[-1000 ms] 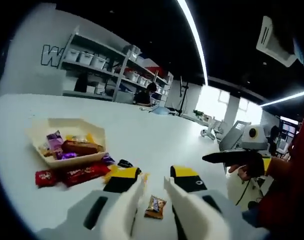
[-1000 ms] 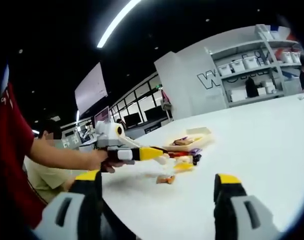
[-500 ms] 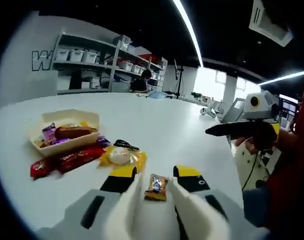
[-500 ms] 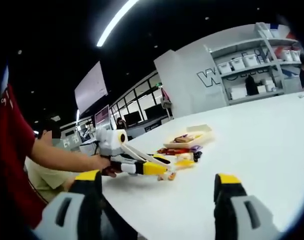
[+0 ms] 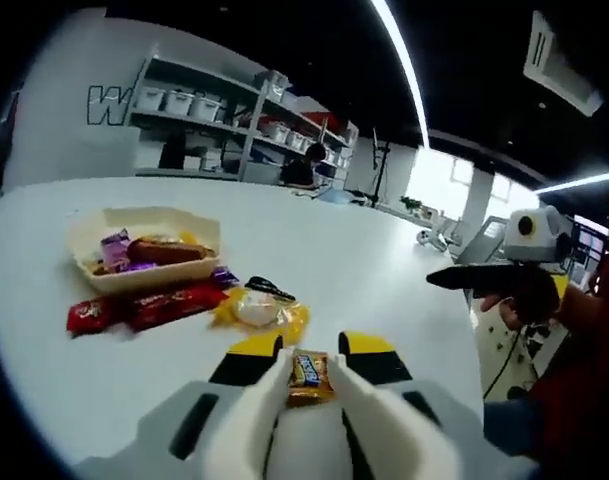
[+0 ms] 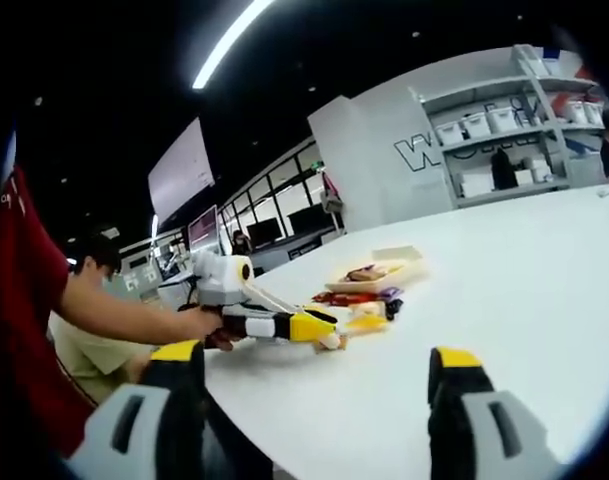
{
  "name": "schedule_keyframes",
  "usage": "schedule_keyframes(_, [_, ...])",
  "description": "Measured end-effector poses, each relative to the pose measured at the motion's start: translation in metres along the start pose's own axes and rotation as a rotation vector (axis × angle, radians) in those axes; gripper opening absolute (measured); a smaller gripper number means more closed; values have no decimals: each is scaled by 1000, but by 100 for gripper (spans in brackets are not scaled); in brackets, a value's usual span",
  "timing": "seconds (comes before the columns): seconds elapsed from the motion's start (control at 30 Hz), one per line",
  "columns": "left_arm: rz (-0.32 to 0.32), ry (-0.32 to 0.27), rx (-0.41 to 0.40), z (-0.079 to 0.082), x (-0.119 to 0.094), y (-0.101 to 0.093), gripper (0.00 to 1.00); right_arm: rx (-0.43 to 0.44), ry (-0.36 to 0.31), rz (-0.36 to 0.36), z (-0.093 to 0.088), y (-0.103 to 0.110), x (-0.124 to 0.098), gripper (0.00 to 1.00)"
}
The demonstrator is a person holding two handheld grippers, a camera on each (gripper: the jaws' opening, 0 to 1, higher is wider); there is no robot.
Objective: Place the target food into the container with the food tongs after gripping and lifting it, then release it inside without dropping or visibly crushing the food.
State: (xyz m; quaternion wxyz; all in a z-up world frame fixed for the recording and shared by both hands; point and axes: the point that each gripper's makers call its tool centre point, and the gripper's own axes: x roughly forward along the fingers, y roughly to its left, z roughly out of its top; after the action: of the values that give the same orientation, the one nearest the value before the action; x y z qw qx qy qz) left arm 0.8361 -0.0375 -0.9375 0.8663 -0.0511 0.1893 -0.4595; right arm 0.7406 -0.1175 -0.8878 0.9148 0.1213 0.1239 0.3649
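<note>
A small orange-brown candy packet (image 5: 307, 380) sits pinched between the white tong tips of my left gripper (image 5: 308, 362), which is shut on it low over the white table (image 5: 364, 260). The beige container (image 5: 89, 232) lies far left with a sausage and purple wrappers inside. In the right gripper view the left gripper (image 6: 330, 340), held by a hand, points right near the container (image 6: 396, 256). My right gripper (image 6: 314, 395) stands open, its jaws wide apart with nothing between them; it also hangs at the right edge of the left gripper view as the right gripper (image 5: 454, 278).
Red wrapped bars (image 5: 134, 308) and a yellow packet (image 5: 262, 310) lie on the table just in front of the container. A person in a red sleeve (image 6: 29, 300) holds the grippers. Shelves with bins (image 5: 234, 130) stand against the far wall.
The left gripper's tong tips have come in around the candy packet and shut on it. The right gripper has stayed open and still.
</note>
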Motion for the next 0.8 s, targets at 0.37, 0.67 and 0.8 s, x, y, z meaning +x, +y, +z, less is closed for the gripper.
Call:
schedule_keyframes(0.37, [-12,-128,-50,48,-25,11,23,-8,-1,12,3,6,5,92])
schedule_keyframes(0.67, [24,-145,27,68,-38,23,23,-13,-4,20,5,12,7,91])
schedule_keyframes(0.8, [29,-158,39,77,-41,26,24,-15,-3,21,5,14,5,91])
